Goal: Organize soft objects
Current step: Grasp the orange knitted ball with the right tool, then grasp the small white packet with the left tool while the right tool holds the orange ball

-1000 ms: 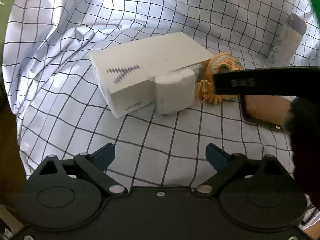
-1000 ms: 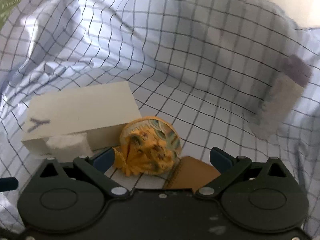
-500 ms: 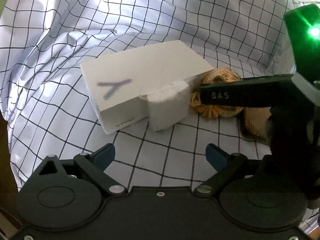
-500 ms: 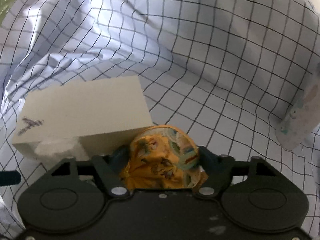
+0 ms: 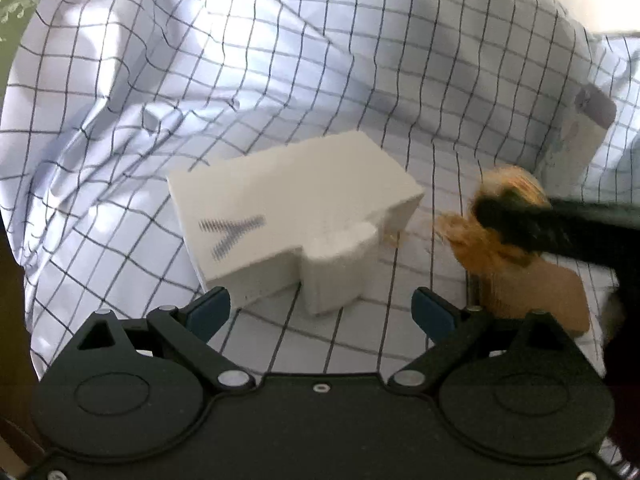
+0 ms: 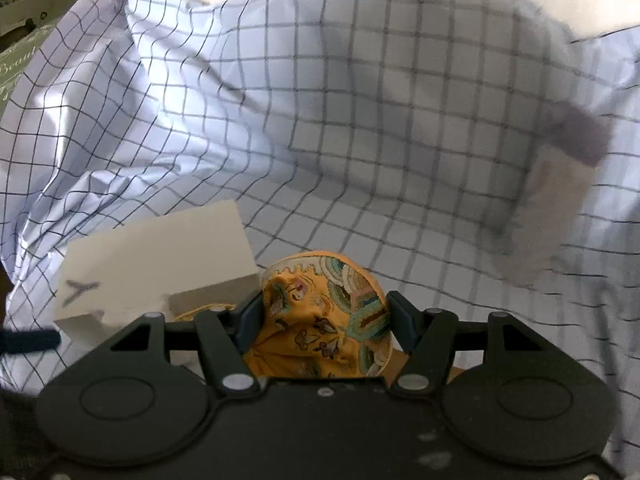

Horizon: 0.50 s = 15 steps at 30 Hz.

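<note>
- right claw (image 6: 324, 326) is clamped on the orange patterned pouch (image 6: 320, 316), pads squeezing both its sides, just off the white box (image 6: 160, 260)
- left claw (image 5: 320, 312) is spread wide with nothing in it, hanging over the checked cloth (image 5: 280, 80)
- a white foam block (image 5: 340, 268) sits right against the box
- a tan pad (image 5: 552, 296) lies under the pouch

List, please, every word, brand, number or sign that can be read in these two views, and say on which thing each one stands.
"Beauty": pale script on the green box at the top left edge; the lines under it are too blurred to read.
A grey "Y"-shaped mark: on top of the white box, also seen in the right wrist view.
Printing on the pale tube: too blurred to read.
</note>
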### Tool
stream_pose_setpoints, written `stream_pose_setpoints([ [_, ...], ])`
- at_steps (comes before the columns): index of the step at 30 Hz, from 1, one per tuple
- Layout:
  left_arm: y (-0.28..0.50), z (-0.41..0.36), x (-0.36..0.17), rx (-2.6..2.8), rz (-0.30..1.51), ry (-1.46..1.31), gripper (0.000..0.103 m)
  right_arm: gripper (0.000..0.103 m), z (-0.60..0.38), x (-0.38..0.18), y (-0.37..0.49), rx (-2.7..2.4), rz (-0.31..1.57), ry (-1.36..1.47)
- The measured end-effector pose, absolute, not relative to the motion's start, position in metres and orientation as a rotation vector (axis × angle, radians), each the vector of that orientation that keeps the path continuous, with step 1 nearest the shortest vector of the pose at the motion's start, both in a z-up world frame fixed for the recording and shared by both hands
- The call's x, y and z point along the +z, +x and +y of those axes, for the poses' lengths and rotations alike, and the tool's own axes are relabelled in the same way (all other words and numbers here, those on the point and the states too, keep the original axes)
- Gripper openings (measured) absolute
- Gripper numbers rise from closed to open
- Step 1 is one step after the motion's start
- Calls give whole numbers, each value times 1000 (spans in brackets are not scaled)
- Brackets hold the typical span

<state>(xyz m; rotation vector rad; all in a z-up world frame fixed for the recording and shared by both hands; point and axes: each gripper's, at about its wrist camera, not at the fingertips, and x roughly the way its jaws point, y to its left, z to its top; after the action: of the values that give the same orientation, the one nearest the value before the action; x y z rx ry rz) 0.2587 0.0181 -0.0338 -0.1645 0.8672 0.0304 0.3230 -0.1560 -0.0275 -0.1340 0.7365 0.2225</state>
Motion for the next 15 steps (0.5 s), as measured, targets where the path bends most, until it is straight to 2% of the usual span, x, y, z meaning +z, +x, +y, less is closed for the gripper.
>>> stream_pose_setpoints([
  [9, 278, 27, -15, 182, 776, -200, 94, 65, -184, -22, 276, 170, 732, -97],
  [15, 295, 28, -30, 242, 847, -163, 94, 65, -194, -21, 260, 162, 742, -67],
])
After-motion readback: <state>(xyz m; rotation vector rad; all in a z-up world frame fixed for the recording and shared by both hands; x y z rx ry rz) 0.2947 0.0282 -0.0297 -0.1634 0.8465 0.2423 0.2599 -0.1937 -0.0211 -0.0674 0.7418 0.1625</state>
